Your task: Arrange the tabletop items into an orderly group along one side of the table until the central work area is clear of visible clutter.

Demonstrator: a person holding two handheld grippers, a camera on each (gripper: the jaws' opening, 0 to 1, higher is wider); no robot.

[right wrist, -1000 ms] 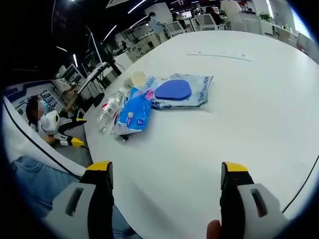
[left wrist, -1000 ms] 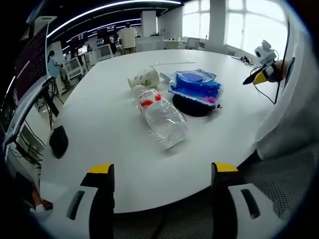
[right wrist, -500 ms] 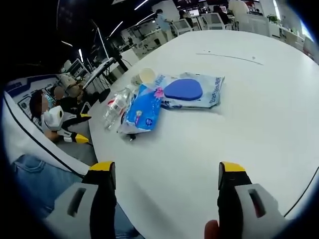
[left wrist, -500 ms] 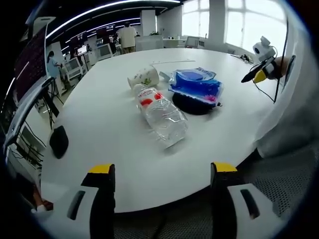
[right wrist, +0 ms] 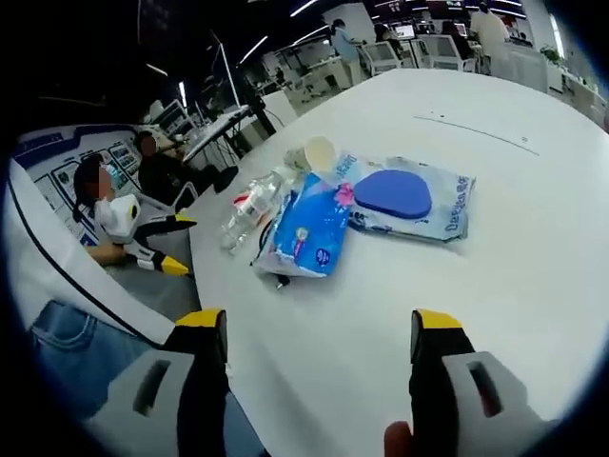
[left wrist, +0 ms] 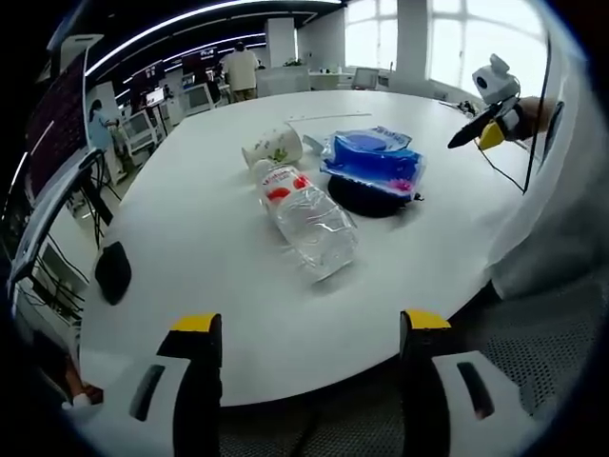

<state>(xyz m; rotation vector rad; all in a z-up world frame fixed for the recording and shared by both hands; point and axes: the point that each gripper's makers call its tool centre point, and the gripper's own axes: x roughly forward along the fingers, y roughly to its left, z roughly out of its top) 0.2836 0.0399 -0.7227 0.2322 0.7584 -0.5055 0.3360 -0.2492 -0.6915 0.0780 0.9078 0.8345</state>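
From the left gripper view, the blue packet [left wrist: 373,162] covers most of a dark round thing [left wrist: 366,201] under it, so what that is can't be told. Print on the bottle [left wrist: 306,221] label and the paper cup [left wrist: 274,148] is too small to read. The flat wipes pack [left wrist: 314,145] peeks out behind them, mostly hidden. In the right gripper view, the bottle [right wrist: 249,206] sits half behind the blue packet [right wrist: 308,227], and the bench [right wrist: 495,286] runs off the right edge

Bottle [left wrist: 309,221] beside pouch [left wrist: 374,164], cup [left wrist: 273,148] behind.
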